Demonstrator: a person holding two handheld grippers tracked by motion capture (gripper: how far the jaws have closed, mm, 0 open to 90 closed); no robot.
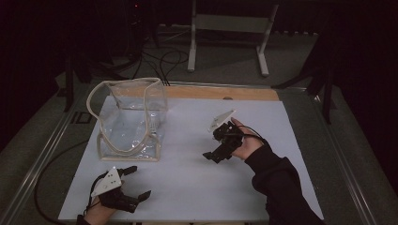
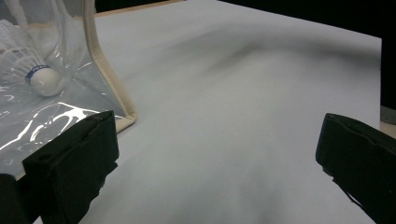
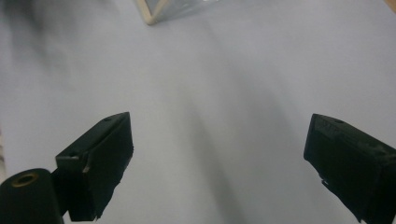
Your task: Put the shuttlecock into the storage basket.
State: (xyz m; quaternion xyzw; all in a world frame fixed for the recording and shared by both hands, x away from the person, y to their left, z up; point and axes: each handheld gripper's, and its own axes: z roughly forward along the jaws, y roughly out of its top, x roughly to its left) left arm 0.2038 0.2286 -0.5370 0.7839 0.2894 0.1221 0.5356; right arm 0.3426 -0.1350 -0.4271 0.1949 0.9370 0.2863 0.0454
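The left hand-held gripper [image 1: 133,182] sits at the lower left of the frame, jaws wide and empty; the right hand-held gripper [image 1: 212,140], right of centre, is wide too. The clear plastic bag [image 1: 133,119] with cream piping stands upper left on the bench [image 1: 197,183]. It looks light, floppy and slippery; the stiffer piped rim seems the best hold. A shuttlecock [image 2: 39,77] lies inside.

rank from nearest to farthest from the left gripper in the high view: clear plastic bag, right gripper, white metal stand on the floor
1. Clear plastic bag with cream trim, just ahead of the left gripper, table's left.
2. Right gripper, across the table's middle, to the right.
3. White metal stand, on the floor beyond the table's far edge.
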